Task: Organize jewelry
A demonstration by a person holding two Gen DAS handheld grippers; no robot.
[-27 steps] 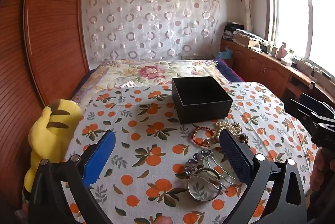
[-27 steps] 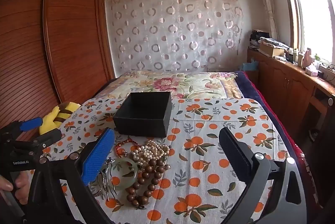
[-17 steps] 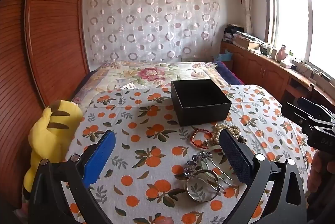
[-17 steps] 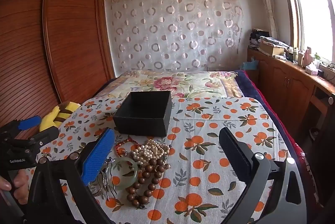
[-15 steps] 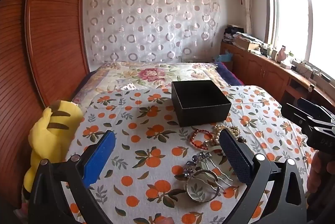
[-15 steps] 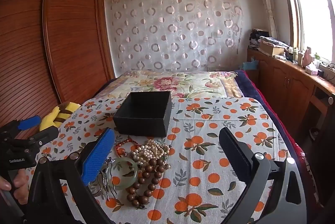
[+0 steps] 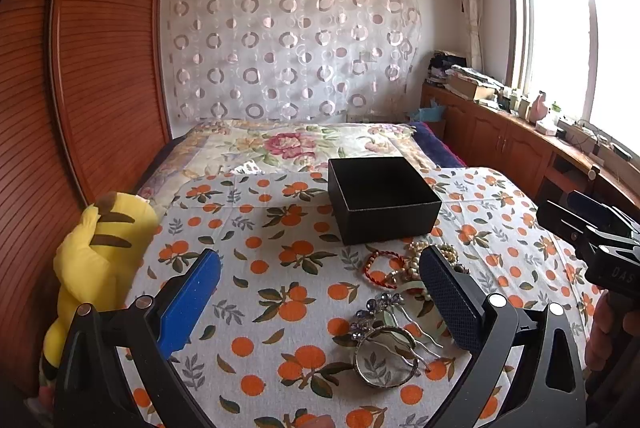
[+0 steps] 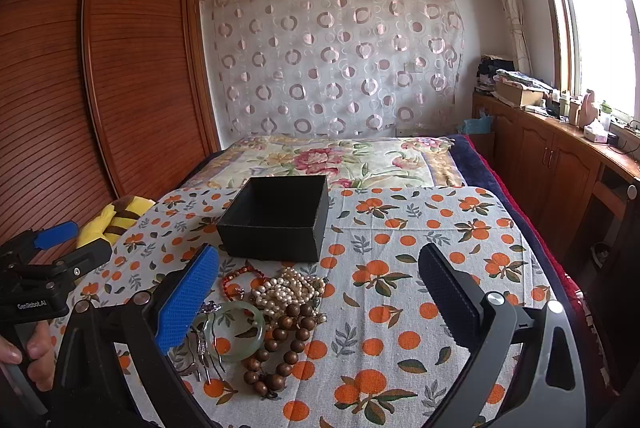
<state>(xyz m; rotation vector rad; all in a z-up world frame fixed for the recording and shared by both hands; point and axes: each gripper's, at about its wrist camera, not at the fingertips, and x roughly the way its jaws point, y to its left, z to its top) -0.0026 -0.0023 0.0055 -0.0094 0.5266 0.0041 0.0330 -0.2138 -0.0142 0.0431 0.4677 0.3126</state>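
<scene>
The work surface is a bed covered by an orange-print cloth (image 8: 420, 268). A slatted wooden wardrobe (image 8: 132, 68) runs along the left edge, and a low wooden cabinet (image 8: 560, 168) lines the right side under the window. A curtain with circle pattern (image 8: 332, 56) closes off the far end.

An open black box (image 8: 276, 224) sits on the cloth, slightly left of centre, top uncovered. The jewelry lies in one cluster directly in front of the box's near wall:
- red bracelet (image 8: 236, 278), nearest the box;
- pearl strand (image 8: 288, 288), heaped to its right;
- brown wooden beads (image 8: 280, 344), trailing toward the near edge;
- pale green bangle (image 8: 234, 330), flat, touching the beads;
- hair comb (image 7: 384, 312) with purple flowers;
- silver bangle (image 7: 384, 356), nearest of all.

A yellow plush toy (image 7: 96, 252) occupies the left edge of the bed, against the wardrobe.

The left gripper (image 7: 320, 292) has its jaws spread fully, nothing between the pads; the comb and silver bangle lie below its right finger. The right gripper (image 8: 318, 292) likewise stands wide apart and empty, above the cluster, with its blue left pad over the green bangle.

The cloth to the right of the cluster and left of the box is bare, leaving free room on both flanks.
</scene>
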